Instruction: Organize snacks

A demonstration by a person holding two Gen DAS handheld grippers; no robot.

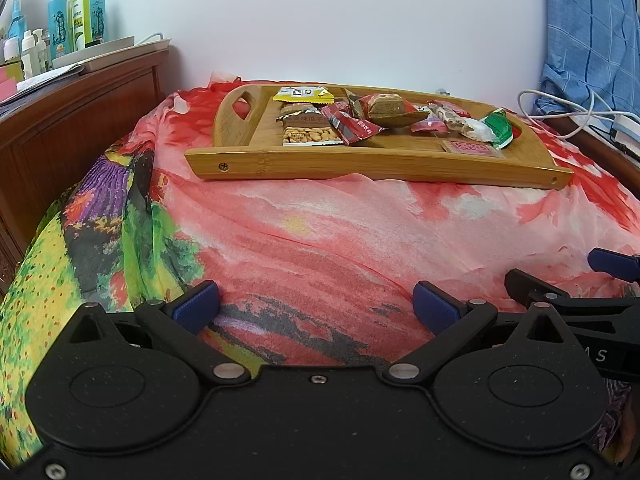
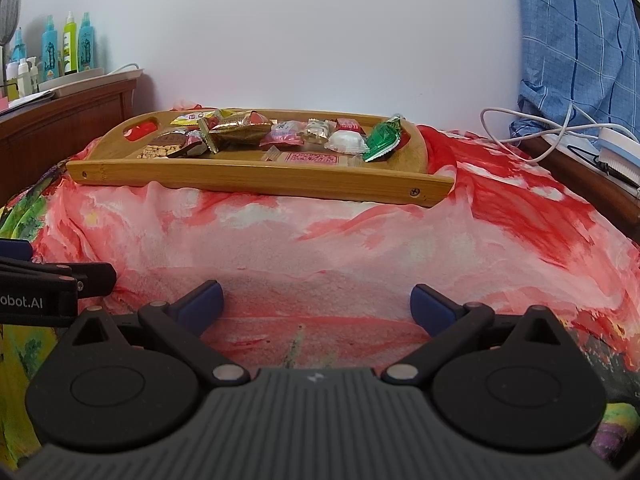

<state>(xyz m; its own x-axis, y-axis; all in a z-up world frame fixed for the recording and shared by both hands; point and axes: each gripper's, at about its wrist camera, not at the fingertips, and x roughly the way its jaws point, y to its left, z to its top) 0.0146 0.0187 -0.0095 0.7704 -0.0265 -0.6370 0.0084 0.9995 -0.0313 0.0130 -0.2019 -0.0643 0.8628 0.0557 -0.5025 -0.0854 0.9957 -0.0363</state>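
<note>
I see left gripper [image 1: 316, 308] and right gripper [image 2: 316, 306] with jaws spread, holding nothing, low over the cloth [image 2: 320, 248], snacks [image 2: 240, 130] piled in the wooden tray [image 2: 256, 180] at 12 o'clock

a: tray condition?
b: wooden tray [image 1: 376, 166] sits flat on the red cloth, handle cutouts at both ends.
a: contents?
b: snacks piled inside: clear peanut packet [image 1: 308, 134] at left, yellow packet [image 1: 303, 95] behind it, green wrapper [image 2: 383, 139] at right, red packets between.
</note>
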